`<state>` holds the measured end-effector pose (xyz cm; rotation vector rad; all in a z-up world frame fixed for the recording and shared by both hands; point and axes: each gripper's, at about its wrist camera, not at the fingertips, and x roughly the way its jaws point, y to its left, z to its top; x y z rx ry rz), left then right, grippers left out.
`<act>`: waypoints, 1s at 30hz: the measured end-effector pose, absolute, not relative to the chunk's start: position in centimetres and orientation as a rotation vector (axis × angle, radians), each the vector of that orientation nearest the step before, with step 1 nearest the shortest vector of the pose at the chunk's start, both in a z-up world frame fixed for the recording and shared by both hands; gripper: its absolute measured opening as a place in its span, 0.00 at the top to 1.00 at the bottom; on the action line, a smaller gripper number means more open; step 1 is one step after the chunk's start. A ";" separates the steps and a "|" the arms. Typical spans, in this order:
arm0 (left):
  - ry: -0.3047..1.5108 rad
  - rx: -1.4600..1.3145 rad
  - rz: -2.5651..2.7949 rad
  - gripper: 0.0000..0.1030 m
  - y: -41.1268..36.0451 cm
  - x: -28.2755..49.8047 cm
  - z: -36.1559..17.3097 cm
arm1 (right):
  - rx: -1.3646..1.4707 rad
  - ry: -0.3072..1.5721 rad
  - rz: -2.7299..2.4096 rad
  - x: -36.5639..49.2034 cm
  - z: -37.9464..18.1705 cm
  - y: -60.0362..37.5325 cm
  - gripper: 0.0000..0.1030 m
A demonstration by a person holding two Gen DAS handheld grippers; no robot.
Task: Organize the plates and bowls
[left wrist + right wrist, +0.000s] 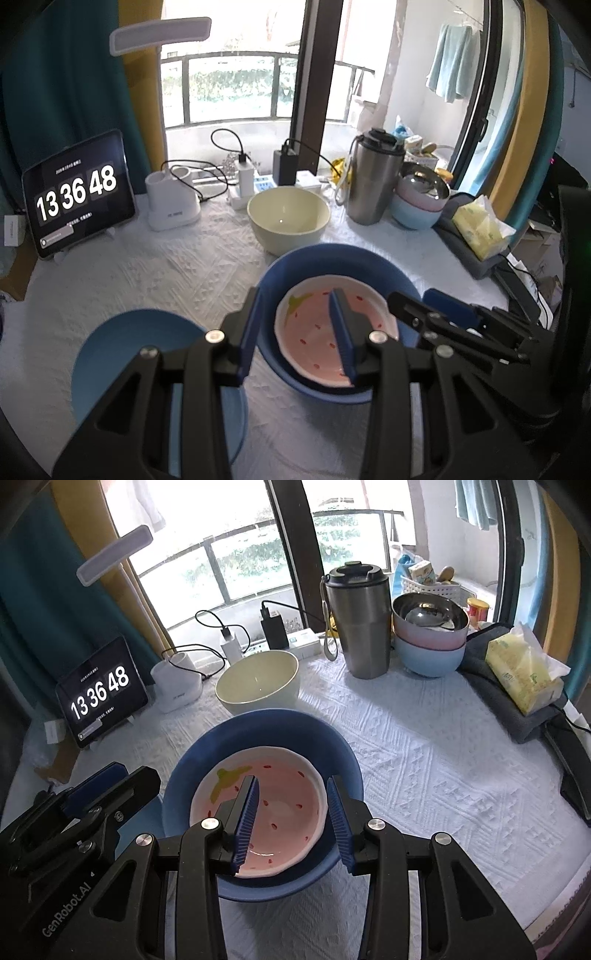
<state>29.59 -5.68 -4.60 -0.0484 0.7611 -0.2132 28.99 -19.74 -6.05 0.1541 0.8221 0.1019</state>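
Note:
A dark blue bowl (314, 266) (280, 723) stands on the white cloth with a pink strawberry-print plate (314, 332) (280, 794) inside it. My left gripper (295, 332) is open, its jaws straddling the bowl's left rim, one finger outside and one over the plate. My right gripper (291, 819) is open, its jaws straddling the plate's right edge inside the bowl. A cream bowl (288, 218) (258, 683) stands just behind. A flat blue plate (125, 350) lies to the left, partly under my left gripper.
A stack of light blue, pink and steel bowls (428, 638) (421, 199) and a steel tumbler (358, 624) stand at the back right. A tablet clock (77, 192), a white holder (171, 203), chargers and a tissue pack (524, 672) ring the table.

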 end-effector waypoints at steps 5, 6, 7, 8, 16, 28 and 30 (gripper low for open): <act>0.747 -0.050 -0.213 0.63 -5.8 29.4 -3.8 | 0.153 0.806 0.105 28.7 -5.3 -19.8 0.61; 0.744 -0.051 -0.213 0.63 -5.8 29.4 -3.6 | 0.153 0.802 0.105 28.7 -5.2 -19.8 0.61; 0.741 -0.051 -0.213 0.63 -5.8 29.4 -3.6 | 0.153 0.799 0.106 28.7 -5.0 -19.8 0.61; 0.737 -0.050 -0.213 0.63 -5.8 29.5 -3.3 | 0.153 0.797 0.106 28.7 -4.9 -19.8 0.61; 0.705 -0.061 -0.203 0.62 -5.6 30.1 -2.1 | 0.155 0.772 0.124 29.2 -3.6 -20.1 0.61; 0.682 -0.073 -0.196 0.62 -6.0 32.0 -0.8 | 0.133 0.757 0.142 31.6 -3.0 -20.4 0.61; 0.685 -0.078 -0.192 0.62 -5.9 32.6 -0.8 | 0.129 0.756 0.143 32.1 -3.0 -20.5 0.61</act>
